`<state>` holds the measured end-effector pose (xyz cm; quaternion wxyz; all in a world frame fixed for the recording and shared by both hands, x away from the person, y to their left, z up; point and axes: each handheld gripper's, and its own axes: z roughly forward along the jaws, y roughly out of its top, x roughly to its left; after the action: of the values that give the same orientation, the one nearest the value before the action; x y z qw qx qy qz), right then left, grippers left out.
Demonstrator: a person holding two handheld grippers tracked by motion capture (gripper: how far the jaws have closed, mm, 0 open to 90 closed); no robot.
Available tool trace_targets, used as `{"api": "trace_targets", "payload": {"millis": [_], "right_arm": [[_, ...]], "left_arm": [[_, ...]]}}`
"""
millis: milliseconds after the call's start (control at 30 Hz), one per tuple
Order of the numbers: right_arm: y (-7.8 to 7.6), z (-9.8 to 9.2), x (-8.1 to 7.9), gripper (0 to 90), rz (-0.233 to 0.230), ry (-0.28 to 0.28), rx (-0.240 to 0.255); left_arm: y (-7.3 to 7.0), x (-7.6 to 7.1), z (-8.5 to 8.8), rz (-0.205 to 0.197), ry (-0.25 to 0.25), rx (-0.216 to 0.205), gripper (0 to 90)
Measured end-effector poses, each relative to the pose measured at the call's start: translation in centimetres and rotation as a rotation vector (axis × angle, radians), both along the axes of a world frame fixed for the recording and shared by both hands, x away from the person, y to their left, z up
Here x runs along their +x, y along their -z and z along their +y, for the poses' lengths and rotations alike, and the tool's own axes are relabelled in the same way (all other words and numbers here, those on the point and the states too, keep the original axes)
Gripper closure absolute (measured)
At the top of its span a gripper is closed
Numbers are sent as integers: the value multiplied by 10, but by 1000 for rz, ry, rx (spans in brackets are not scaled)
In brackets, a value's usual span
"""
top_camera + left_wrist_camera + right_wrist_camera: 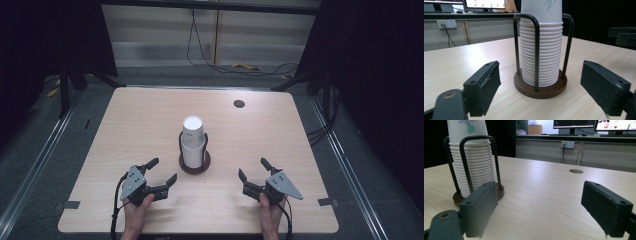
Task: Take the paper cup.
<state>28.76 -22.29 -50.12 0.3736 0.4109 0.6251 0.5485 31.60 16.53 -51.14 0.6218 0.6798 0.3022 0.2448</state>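
- A stack of paper cups (193,141), upside down, stands in a cup holder (194,164) with a round brown base and black wire loops, at the middle of the wooden table (140,125).
- The left gripper (161,172) rests near the holder's left side, jaws spread wide with nothing between them.
- The right gripper (252,170) sits farther off to the right, jaws likewise wide apart and empty.
- A grommet hole (239,104) marks the far right of the table.

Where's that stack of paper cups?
In the high view, the cup stack stands in its holder mid-table, ahead of and between the two grippers.
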Motion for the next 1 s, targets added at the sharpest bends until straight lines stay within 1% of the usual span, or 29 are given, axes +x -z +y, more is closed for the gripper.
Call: {"api": "trace_targets", "payload": {"millis": [100,200,300,333,400,467,533,600,700,733,767,867,933,1000], "right_arm": [[0,1,0,127,3,6,-4],[-1,2,2,127,26,14,-16],[-1,3,2,128,27,16,-18],[-1,2,2,128,29,16,-13],[-1,-1,2,129,26,21,10],[0,-2,2,128,26,9,25],[-1,-1,2,128,32,1,19],[-1,1,3,128,42,-9,7],[-1,2,4,129,49,-29,11],[-1,2,4,129,52,-26,9],[-1,3,5,128,58,-30,9],[-1,3,5,125,68,-61,30],[-2,4,4,125,63,-75,52],[-4,7,5,126,73,-83,47]], "left_arm": [[0,0,0,0,2,0,159],[0,0,0,1,0,-1,159],[0,1,1,8,-8,-2,159],[0,1,2,11,-10,-6,159],[0,1,1,8,-12,-1,159],[0,1,1,7,-7,-4,159],[0,1,1,8,-13,2,159],[0,1,0,6,-8,-2,159],[0,0,0,-1,-6,1,159],[0,0,0,-2,-1,8,159],[0,0,0,-2,-1,7,159],[0,0,0,0,2,-1,159],[0,0,0,1,2,4,160],[0,-1,-1,4,-1,3,161]]}}
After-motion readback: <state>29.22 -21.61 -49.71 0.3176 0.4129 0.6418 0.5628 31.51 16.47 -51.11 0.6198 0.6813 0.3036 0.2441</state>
